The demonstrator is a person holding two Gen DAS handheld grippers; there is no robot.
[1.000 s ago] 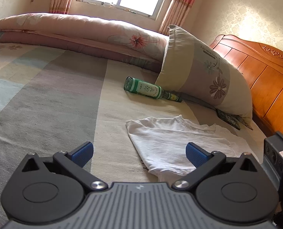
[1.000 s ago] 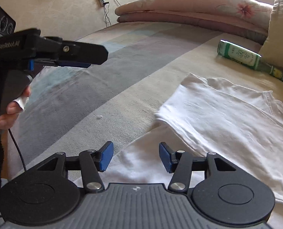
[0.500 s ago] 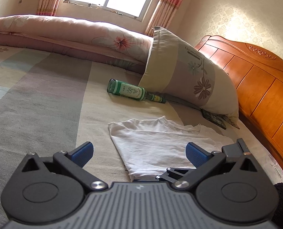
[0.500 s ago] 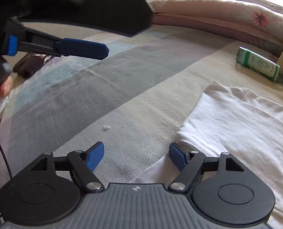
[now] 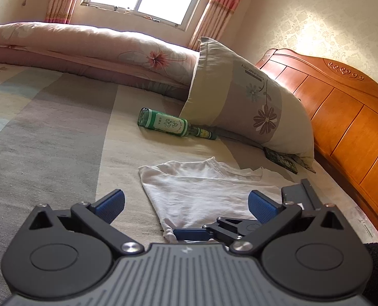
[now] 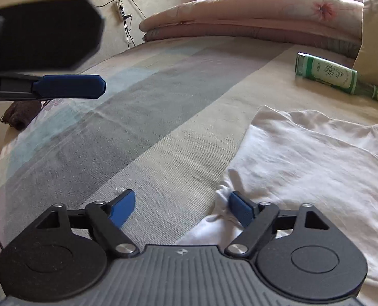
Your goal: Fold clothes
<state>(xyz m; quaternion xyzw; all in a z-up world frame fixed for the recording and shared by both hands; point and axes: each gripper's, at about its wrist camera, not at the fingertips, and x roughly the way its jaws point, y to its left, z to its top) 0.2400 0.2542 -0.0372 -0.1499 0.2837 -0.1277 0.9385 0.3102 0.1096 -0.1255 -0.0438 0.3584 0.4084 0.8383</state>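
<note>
Left wrist view: the left gripper stands wide and empty over the bed. The white T-shirt lies folded near the headboard; the pillow reads "DREAMCITY".

Right wrist view: the right gripper is opening, its right pad at the T-shirt's bunched corner, nothing pinched. The green bottle has an unreadable label.

green bottle lying beside pillow | rolled quilt | wooden headboard | striped bedsheet
</note>
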